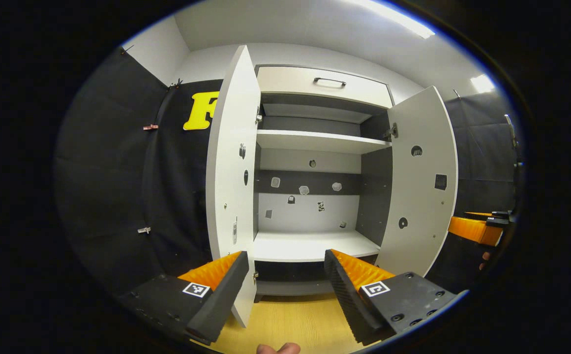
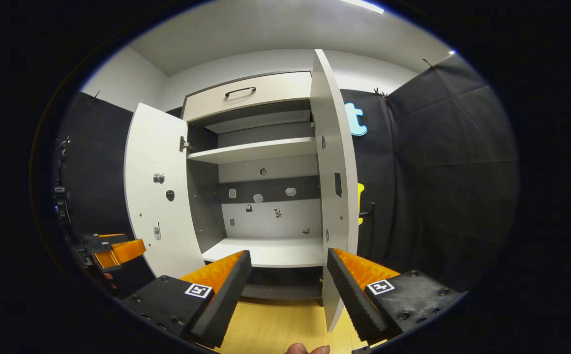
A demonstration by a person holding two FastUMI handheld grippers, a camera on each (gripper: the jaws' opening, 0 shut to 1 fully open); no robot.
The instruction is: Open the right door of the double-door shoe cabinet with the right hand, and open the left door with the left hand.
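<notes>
Okay, nearest first: left gripper [image 1: 286, 275] has its fingers spread wide with nothing between them, black pads and orange ribbed backs, a square marker on each finger base. Right gripper [image 2: 289, 276] is the same: fingers apart, holding nothing. A fingertip of the person's hand [image 1: 278, 348] pokes in at the bottom edge of the left gripper view; same thing in the right gripper view.

Wood-look floor [image 1: 290, 324] runs under both grippers up to the shoe cabinet [image 1: 310, 196].

Left door [image 1: 231, 167] is swung out toward the camera, its lower edge just beside the left gripper's left finger; I cannot tell if they touch. Right door [image 2: 334, 182] stands open too, seen nearly edge-on, its lower corner just beside the right gripper's right finger.

In the left gripper view the right door also shows wide open, and the right gripper's orange finger sits past its outer edge. In the right gripper view the left gripper shows low, beyond the left door.

Inside: upper shelf [image 1: 315, 141], bottom shelf [image 1: 310, 245], small stickers on the back panel and door insides. Closed drawer [image 1: 322, 84] with a dark handle sits on top.
</notes>
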